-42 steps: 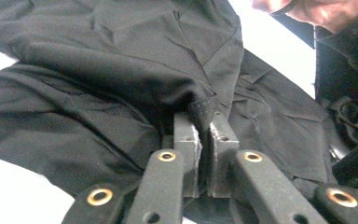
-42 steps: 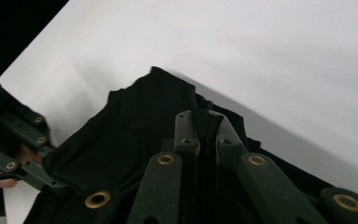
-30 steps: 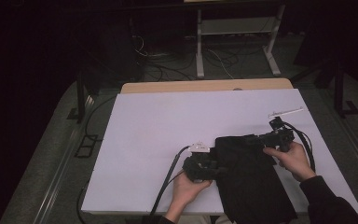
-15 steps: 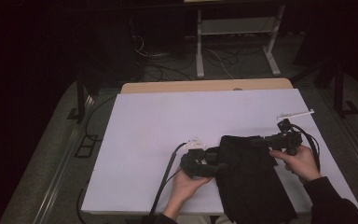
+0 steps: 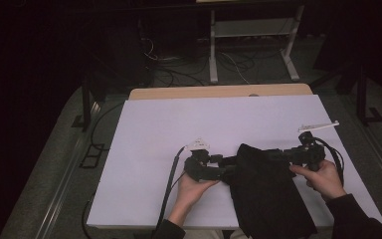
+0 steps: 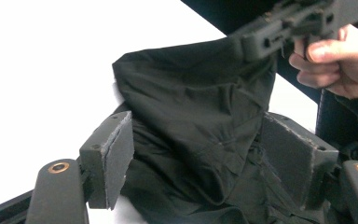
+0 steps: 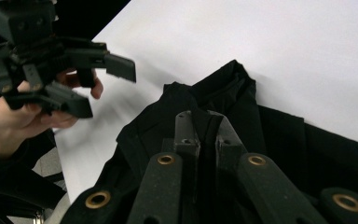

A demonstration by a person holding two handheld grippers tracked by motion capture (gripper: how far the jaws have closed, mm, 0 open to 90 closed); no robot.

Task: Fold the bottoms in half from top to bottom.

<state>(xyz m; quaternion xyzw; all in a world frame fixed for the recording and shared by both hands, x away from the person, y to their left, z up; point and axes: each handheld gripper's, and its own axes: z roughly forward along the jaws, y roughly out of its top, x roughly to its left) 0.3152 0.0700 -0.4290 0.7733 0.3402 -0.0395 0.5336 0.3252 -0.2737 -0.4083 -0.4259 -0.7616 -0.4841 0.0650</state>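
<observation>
High view: black cloth (image 5: pixel 266 191) lies lengthwise toward the person, right gripper (image 5: pixel 278 155) clamping it, left gripper (image 5: pixel 229 167) spread.

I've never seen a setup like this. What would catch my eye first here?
A crumpled black fabric garment lies at the near edge of the white tabletop and hangs over it. The right claw is shut on the cloth's edge. The left claw stands open with the fabric between its jaws, and a person's hand holds each tool.
</observation>
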